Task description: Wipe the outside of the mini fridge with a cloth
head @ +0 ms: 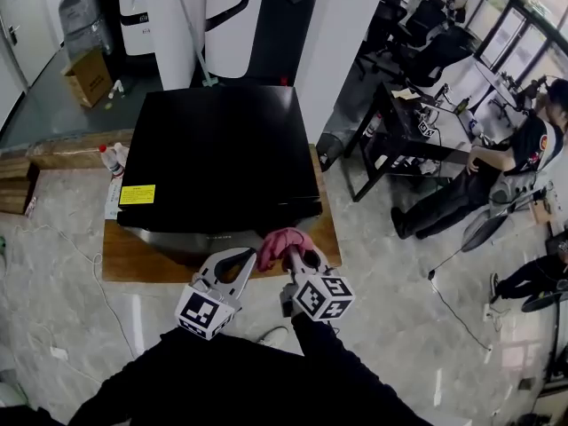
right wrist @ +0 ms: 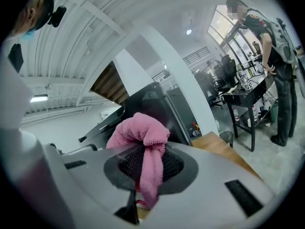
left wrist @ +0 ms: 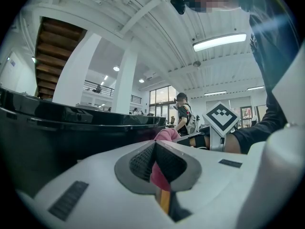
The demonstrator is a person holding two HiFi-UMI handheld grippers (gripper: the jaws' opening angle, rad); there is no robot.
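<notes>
The black mini fridge [head: 217, 153] stands on a low wooden platform [head: 124, 260], and the head view looks down on its glossy top. My right gripper [head: 293, 254] is at the fridge's near upper edge, shut on a bunched pink cloth [head: 282, 240]. In the right gripper view the cloth [right wrist: 138, 128] bulges over the jaws of the right gripper [right wrist: 151, 149] and hangs down between them. My left gripper [head: 251, 256] is just left of the cloth, its jaws together. In the left gripper view the left gripper [left wrist: 155, 146] has pink cloth [left wrist: 167, 134] just beyond its tips. The fridge [left wrist: 71, 128] fills the left.
A yellow label [head: 138, 194] marks the fridge top's near left corner. A spray bottle [head: 110, 158] stands left of the fridge, a cardboard box [head: 89, 76] farther back. A white pillar [head: 342, 34] rises behind. A black desk [head: 404, 127] and a seated person [head: 497, 171] are to the right.
</notes>
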